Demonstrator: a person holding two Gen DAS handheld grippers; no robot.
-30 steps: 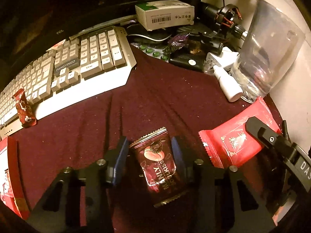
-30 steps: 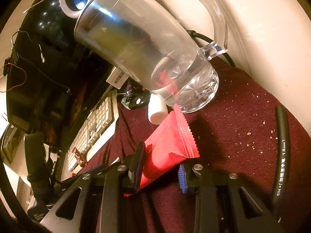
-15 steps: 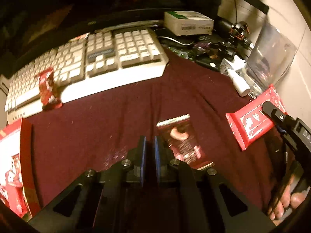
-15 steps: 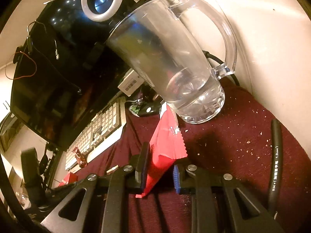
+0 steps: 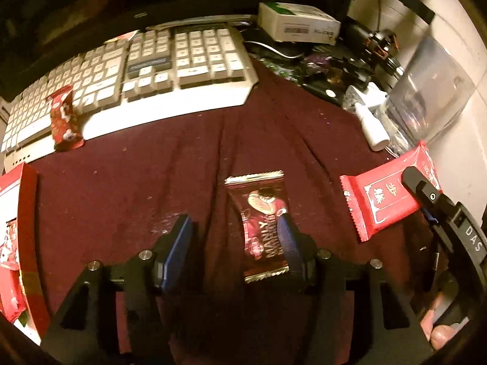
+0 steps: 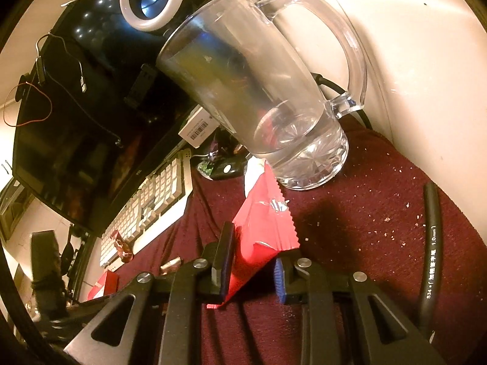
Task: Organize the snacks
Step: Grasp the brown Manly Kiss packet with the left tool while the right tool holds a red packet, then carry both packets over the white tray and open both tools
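Observation:
A dark red snack packet lies flat on the maroon cloth. My left gripper is open just above the cloth; the packet lies against its right finger. My right gripper is shut on a bright red snack packet, held tilted off the cloth in front of a glass mug; it also shows in the left wrist view. A small red snack leans on the keyboard. A red box with snacks is at the left edge.
A white carton, a white bottle and dark clutter sit behind the cloth at the right. A black monitor stands behind the keyboard. A black cable lies at the right by the wall.
My left gripper let go of the dark packet, shut empty beside it, then opened again to its left. My right gripper closed on the red packet and raised it.

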